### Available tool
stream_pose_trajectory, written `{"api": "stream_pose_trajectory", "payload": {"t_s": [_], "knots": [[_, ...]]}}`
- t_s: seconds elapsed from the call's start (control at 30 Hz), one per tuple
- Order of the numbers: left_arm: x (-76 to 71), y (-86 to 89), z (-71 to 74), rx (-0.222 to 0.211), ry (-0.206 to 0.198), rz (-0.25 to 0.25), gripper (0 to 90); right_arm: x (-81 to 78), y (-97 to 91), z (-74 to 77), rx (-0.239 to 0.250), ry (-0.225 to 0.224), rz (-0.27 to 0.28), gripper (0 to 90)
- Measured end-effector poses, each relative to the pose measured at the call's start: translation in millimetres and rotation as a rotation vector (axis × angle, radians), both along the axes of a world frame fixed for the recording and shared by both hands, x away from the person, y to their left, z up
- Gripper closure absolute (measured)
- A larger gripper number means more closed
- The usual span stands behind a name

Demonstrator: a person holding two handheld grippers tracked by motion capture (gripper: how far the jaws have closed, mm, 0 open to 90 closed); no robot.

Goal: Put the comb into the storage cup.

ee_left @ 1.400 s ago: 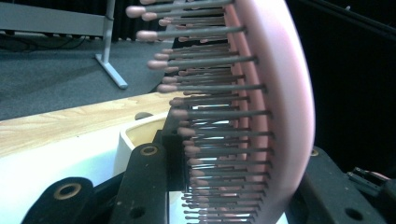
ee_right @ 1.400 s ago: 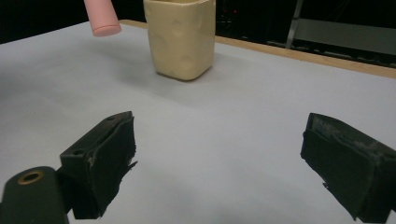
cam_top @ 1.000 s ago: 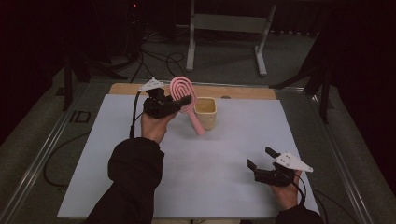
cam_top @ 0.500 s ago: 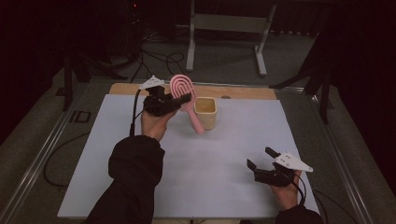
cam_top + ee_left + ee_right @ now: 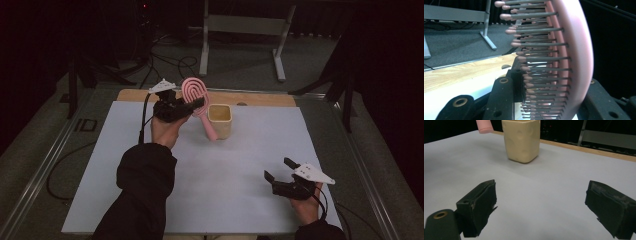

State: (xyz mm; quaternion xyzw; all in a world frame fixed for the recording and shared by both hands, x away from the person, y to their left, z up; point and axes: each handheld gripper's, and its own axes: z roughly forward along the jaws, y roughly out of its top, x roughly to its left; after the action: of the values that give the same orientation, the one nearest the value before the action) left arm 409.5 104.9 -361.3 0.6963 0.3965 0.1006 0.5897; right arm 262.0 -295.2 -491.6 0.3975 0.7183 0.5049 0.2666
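Brush: pink hairbrush (image 5: 194,95) held up off the table (image 5: 100,175) in my left gripper (image 5: 192,104); oval head highest, handle slanting down toward me and to the right, its end low beside the cup (image 5: 220,120); whether the handle touches the cup I cannot tell

Left gripper: clamped on the hairbrush at the lower part of the head; in the left gripper view the bristle face (image 5: 541,65) points at one jaw and the smooth pink back lies against the other

Right gripper: my right gripper (image 5: 281,176) rests near the front right of the table, jaws spread wide, nothing between them; well apart from the cup

Cup: cream, squarish, upright on the white sheet toward the far side; mouth open and free; seen close in the right gripper view (image 5: 522,140)

Handling, judged: brush looks light, hard plastic, stiff in frame and handle; bristles are thin pins with ball tips, springy, so a grip across them may give and let the head twist; smooth back likely slick

Where to hold, judged: the neck or the handle gives firmer purchase than the bristle field; present grip serves for a short move if kept slow

Risk, judged: cup looks light and could tip if the handle knocks its rim
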Motion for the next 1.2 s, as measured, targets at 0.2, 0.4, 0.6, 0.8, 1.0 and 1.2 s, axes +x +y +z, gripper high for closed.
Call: {"api": "stream_pose_trajectory", "payload": {"t_s": [0.2,0.4,0.6,0.8,1.0,1.2], "knots": [[1.8,-0.4,2.2,-0.002,-0.002,0.003,64.4,-0.1,0.0,0.0,0.000,0.001,-0.001,9.6],[3.8,-2.8,5.5,0.002,-0.006,0.000,64.4,0.0,-0.4,0.0,0.002,0.002,0.000,9.6],[6.4,-4.1,7.8,0.001,-0.009,0.004,64.4,0.2,-0.7,-0.4,0.001,0.003,-0.001,9.6],[8.4,-4.9,9.4,0.003,-0.010,0.008,64.4,0.5,-1.1,-0.6,0.004,0.003,-0.001,9.6],[10.0,-6.8,11.0,0.006,-0.012,0.008,64.4,0.5,-1.2,-0.8,0.007,0.003,-0.001,9.6],[11.6,-8.9,12.6,0.006,-0.014,0.011,64.4,0.4,-1.3,-0.6,0.008,0.002,-0.004,9.6]]}}
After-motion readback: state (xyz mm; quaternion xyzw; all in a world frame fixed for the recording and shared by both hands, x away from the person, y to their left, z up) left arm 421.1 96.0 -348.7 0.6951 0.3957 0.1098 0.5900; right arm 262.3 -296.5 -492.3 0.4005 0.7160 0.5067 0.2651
